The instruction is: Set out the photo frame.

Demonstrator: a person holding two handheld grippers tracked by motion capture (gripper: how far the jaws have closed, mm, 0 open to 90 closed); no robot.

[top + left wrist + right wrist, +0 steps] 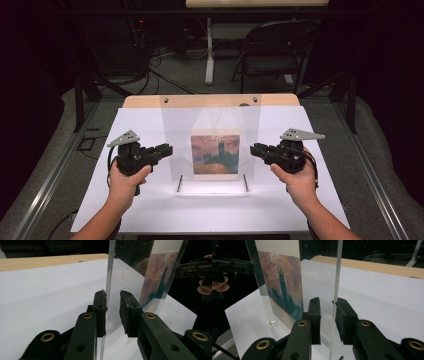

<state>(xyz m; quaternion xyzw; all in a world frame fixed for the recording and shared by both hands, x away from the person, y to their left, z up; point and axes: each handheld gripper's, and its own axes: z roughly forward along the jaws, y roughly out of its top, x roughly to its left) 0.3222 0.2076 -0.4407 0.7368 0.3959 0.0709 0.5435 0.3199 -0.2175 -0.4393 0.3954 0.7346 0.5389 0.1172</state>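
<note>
Left gripper view has the clear acrylic frame's [110, 270] edge between the left gripper's [113, 306] narrowed fingers, one pad touching, and the right gripper [327, 312] mirrors it, so squeeze both evenly before lifting.

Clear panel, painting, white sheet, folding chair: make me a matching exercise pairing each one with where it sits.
1 clear panel
2 painting
3 white sheet
4 folding chair

A lies flat under the panel
B stands upright on the sheet
C furthest back in the high view
D in the middle of the panel

Pairs: 1-B, 2-D, 3-A, 4-C
</note>
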